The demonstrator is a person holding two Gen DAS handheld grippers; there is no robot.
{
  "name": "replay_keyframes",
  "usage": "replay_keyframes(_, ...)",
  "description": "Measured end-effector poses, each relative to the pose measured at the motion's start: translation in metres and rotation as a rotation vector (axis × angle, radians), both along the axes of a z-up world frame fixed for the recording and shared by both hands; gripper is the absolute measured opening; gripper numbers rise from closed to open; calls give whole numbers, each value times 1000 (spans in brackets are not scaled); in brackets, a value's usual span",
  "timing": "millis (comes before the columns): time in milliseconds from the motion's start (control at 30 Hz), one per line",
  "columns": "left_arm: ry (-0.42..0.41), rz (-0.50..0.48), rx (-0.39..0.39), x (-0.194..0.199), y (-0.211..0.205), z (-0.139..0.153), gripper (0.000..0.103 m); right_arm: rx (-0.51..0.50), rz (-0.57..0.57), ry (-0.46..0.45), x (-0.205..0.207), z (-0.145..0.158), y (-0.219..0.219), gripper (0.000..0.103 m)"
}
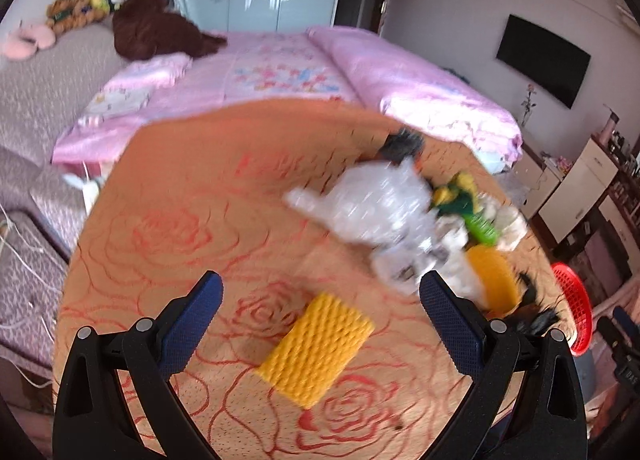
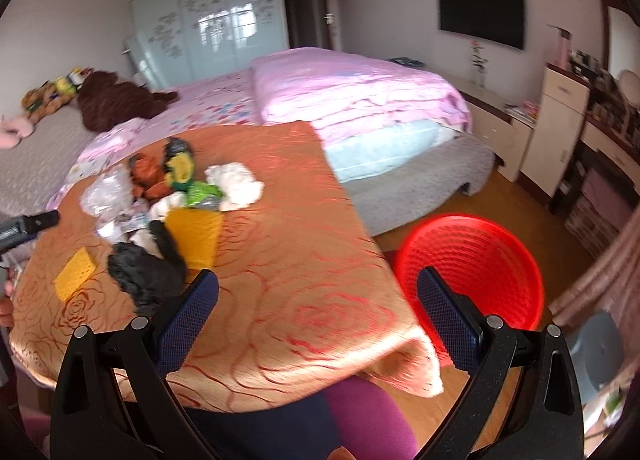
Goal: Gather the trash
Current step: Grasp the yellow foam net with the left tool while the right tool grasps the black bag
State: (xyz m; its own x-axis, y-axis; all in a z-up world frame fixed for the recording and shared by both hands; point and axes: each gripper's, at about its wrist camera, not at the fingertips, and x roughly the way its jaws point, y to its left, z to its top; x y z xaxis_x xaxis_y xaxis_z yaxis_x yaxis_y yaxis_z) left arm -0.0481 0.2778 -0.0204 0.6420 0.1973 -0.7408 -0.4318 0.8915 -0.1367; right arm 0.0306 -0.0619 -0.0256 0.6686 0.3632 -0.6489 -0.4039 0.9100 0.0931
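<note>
A yellow foam net piece (image 1: 316, 348) lies on the orange rose-patterned tablecloth (image 1: 180, 228), just ahead of my open left gripper (image 1: 320, 288). Further right sits a heap of trash: a clear crumpled plastic bag (image 1: 380, 204), green and yellow wrappers (image 1: 464, 200), a second yellow foam piece (image 1: 492, 272). The right wrist view shows the same heap (image 2: 160, 196), with black crumpled trash (image 2: 148, 268), white tissue (image 2: 236, 184) and the small yellow piece (image 2: 76, 272). My right gripper (image 2: 316, 288) is open over the table's near right edge, empty. A red basket (image 2: 476, 264) stands on the floor to the right.
A bed with pink bedding (image 2: 352, 92) lies beyond the table. Plush toys (image 1: 80, 8) rest on a grey sofa at left. White cabinets (image 2: 560, 128) and a wall TV (image 2: 480, 12) line the right wall. A person's purple-clad leg (image 2: 360, 420) is below the table edge.
</note>
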Motion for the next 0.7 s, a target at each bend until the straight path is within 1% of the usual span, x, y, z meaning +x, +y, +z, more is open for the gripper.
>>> replay_keyframes(167,65,-23,-9,1,3,-23,94,3,71,-1,-2,3,26,96)
replay_keyframes(200,76,-30,-9,2,2,-27,91,4,82,-3,-3,3,29,96)
replay_keyframes(267,92,-47,-14,2,1,-31,85,3,104,-6,-5,2,39,96)
replay_keyframes(333,110,-65,-16,3,0,-36,71,5,123,1,-6,1,45,96)
replay_keyframes(367,122,-77,-18,3,-1,-39,68,7,132,5,-6,1,48,96)
replay_keyframes(433,133,-92,-23,2,-2,-44,55,11,150,11,-6,0,52,96)
replay_keyframes(500,145,-108,-19,3,-6,-48,51,14,177,22,-6,-3,59,96)
replay_keyframes(567,147,-126,5,2,-9,-49,46,21,204,36,-7,-6,67,96)
replay_keyframes(633,147,-138,6,4,-13,-49,38,29,236,60,-6,-11,76,96)
replay_keyframes(700,146,-148,6,3,-14,-49,35,34,261,79,-6,-15,86,96)
